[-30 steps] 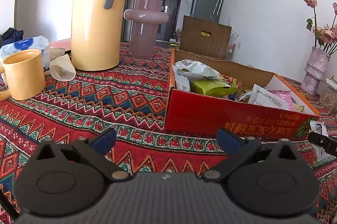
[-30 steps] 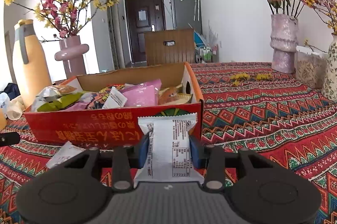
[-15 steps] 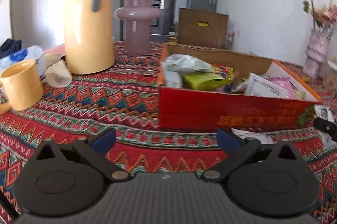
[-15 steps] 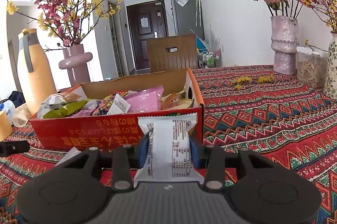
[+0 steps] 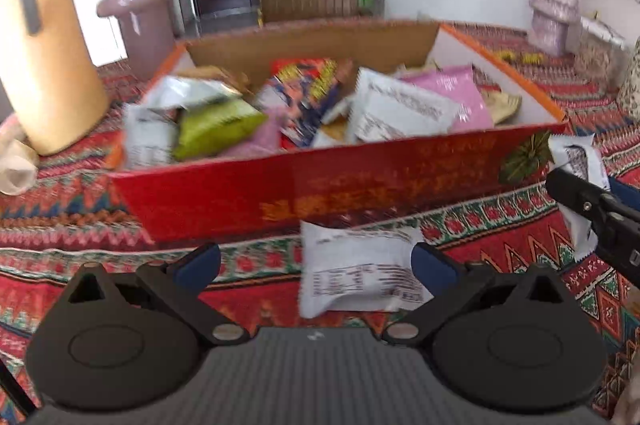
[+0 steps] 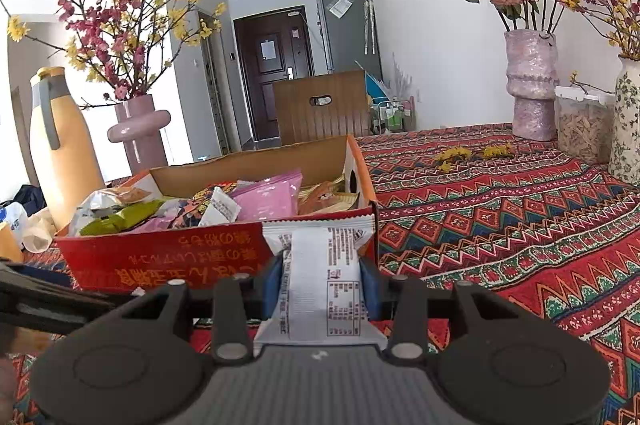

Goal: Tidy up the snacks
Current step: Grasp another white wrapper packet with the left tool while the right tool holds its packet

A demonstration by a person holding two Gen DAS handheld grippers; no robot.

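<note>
A red cardboard box (image 5: 340, 193) full of several snack packets sits on the patterned tablecloth; the right wrist view shows it too (image 6: 160, 257). A white snack packet (image 5: 356, 273) lies flat on the cloth in front of the box, between the fingers of my left gripper (image 5: 316, 265), which stands open above it, closer to the right pad. My right gripper (image 6: 320, 277) is shut on another white packet (image 6: 324, 281), held just before the box's right front corner. That gripper and its packet (image 5: 576, 161) also show at the right edge of the left wrist view.
A yellow thermos jug (image 6: 60, 149) and a pink vase of blossom branches (image 6: 138, 133) stand left of the box. More vases (image 6: 530, 85) and a clear jar (image 6: 582, 129) line the far right. A wooden chair back (image 6: 324, 109) stands behind the table.
My left gripper swept to the right along the front of the box, so the white packet on the cloth now lies between its fingers. The right gripper kept still with its packet.
</note>
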